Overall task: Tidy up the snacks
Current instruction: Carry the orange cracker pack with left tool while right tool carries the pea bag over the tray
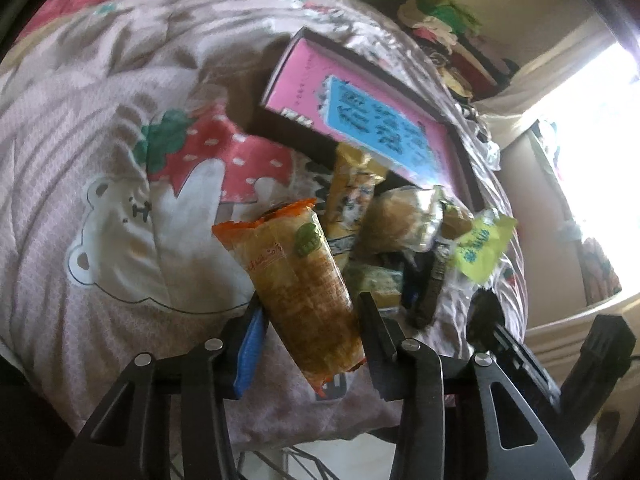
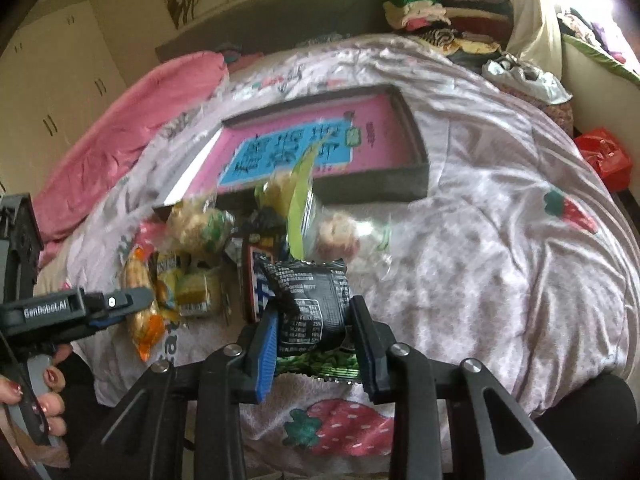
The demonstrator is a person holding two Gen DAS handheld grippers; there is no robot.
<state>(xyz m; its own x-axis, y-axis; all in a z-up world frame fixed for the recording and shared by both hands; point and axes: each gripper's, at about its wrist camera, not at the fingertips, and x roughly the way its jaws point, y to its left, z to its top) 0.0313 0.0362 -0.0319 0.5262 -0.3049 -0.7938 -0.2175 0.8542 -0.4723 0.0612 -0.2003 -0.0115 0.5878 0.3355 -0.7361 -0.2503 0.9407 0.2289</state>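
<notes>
Mid-sort: left gripper [image 1: 310,316] clamps an orange-wrapped snack [image 1: 296,276], right gripper [image 2: 314,320] pinches a black packet [image 2: 310,296], both above the snack pile [image 2: 208,240] on the bed [image 2: 500,240]. Next, prob. drop both into the pink-lined box [image 2: 320,148] w/ care.

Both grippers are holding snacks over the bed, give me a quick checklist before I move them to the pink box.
1. Left gripper clamped on the orange packet: ok, fingers on both sides.
2. Right gripper clamped on the black packet: ok.
3. Pink box open and unobstructed: ok, its pink floor shows.
4. Snack pile between grippers and box: not ok, lift over it.
5. Green packet under the black one, also gripped: cannot tell.
6. Orange packet straight in the fingers: not ok, tilted.
</notes>
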